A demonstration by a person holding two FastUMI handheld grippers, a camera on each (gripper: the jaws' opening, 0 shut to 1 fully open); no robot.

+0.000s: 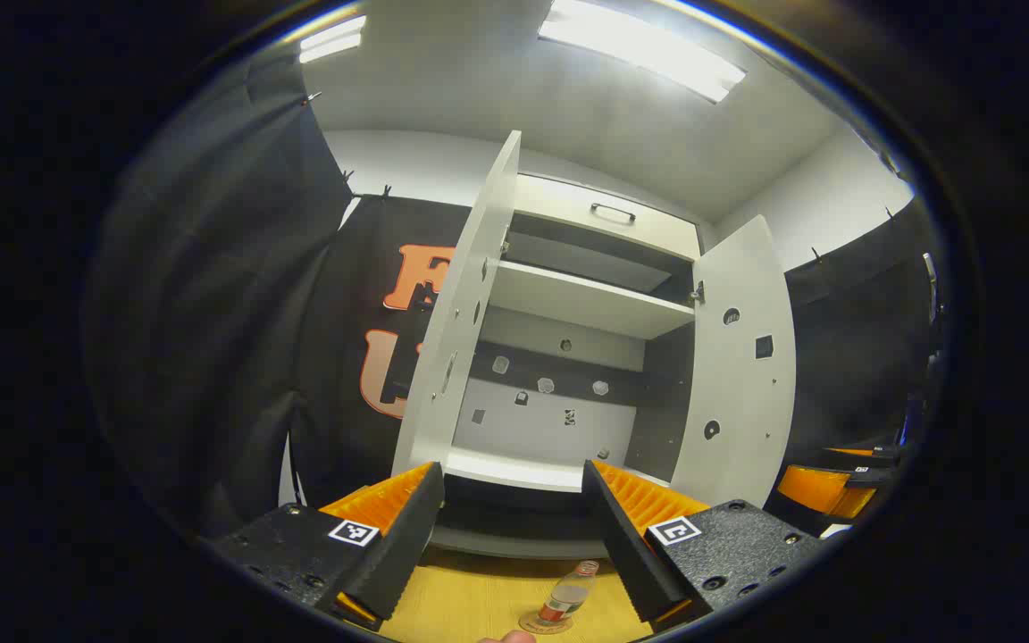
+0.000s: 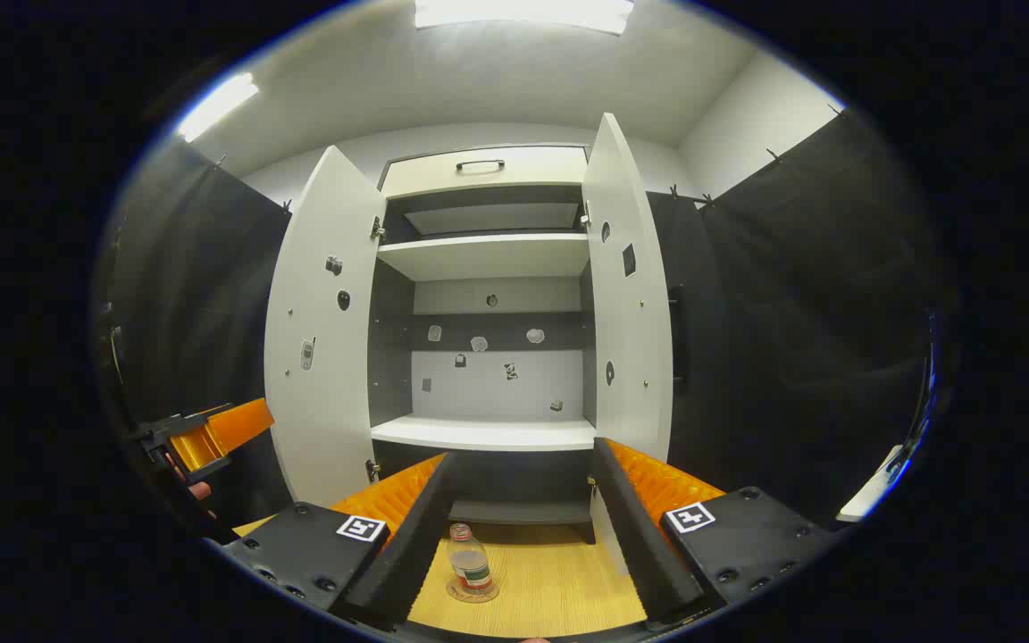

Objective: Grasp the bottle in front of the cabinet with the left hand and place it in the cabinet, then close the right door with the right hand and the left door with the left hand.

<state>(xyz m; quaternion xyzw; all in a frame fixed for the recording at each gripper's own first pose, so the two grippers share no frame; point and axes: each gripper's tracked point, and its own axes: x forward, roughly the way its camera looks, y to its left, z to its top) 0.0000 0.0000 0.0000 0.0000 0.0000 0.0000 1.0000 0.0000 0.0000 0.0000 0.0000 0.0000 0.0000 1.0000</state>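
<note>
Item: plastic bottle, upright on wooden surface, below and just right of the spread, empty left hand-held gripper; cabinet beyond, doors open.

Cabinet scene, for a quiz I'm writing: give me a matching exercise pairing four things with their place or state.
Things:
1. bottle
2. cabinet doors
3. left gripper
4. top drawer

Place or state:
a. swung open
b. open, holding nothing
c. upright on a round coaster on the wooden surface
d. closed, dark handle

Pairs: 1-c, 2-a, 3-b, 4-d
</note>
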